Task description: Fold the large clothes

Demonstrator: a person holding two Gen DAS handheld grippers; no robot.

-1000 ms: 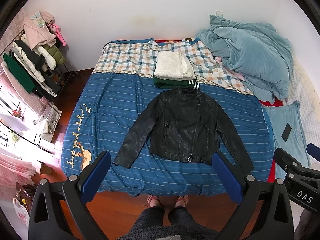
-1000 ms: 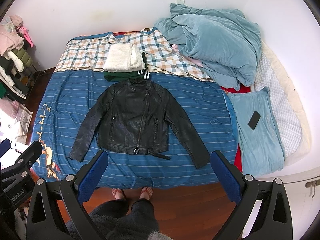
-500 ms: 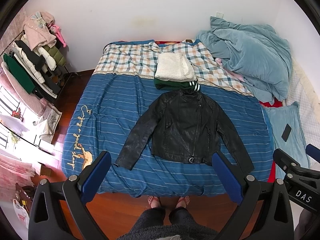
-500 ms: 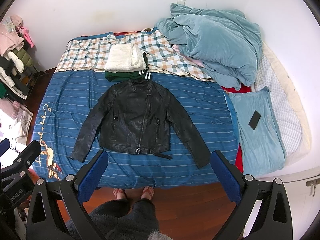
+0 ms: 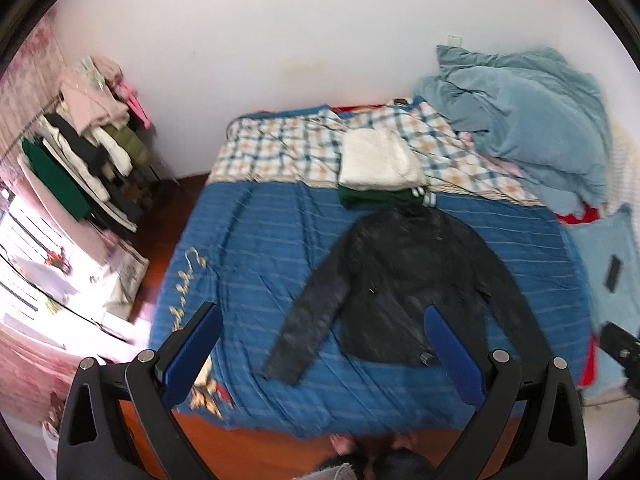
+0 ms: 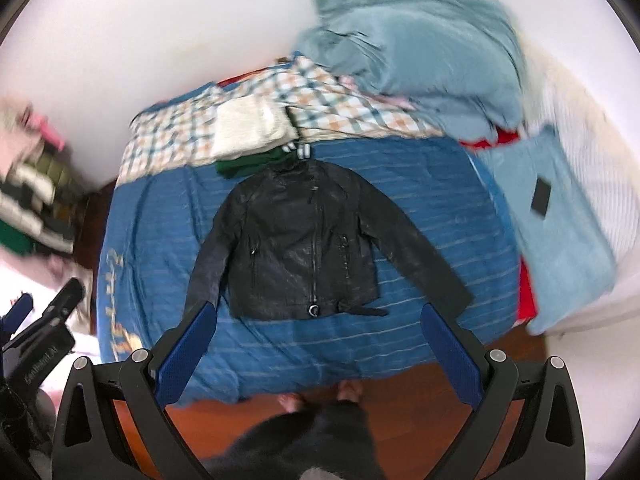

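A black leather jacket lies flat and front up on the blue striped bed cover, both sleeves spread out and down. My left gripper hangs open high above the near bed edge, its blue pads wide apart with nothing between them. My right gripper is open too, held above the jacket's hem and the bed's front edge. Both views are blurred by motion.
Folded white and green clothes are stacked beyond the collar. A crumpled light blue duvet fills the far right. A phone lies on a blue pillow. A clothes rack stands left. The person's feet are on the wood floor.
Both grippers have swung: the left view has shifted so the jacket sits further right, the right view has tilted and moved closer to the bed. The jacket has not moved.
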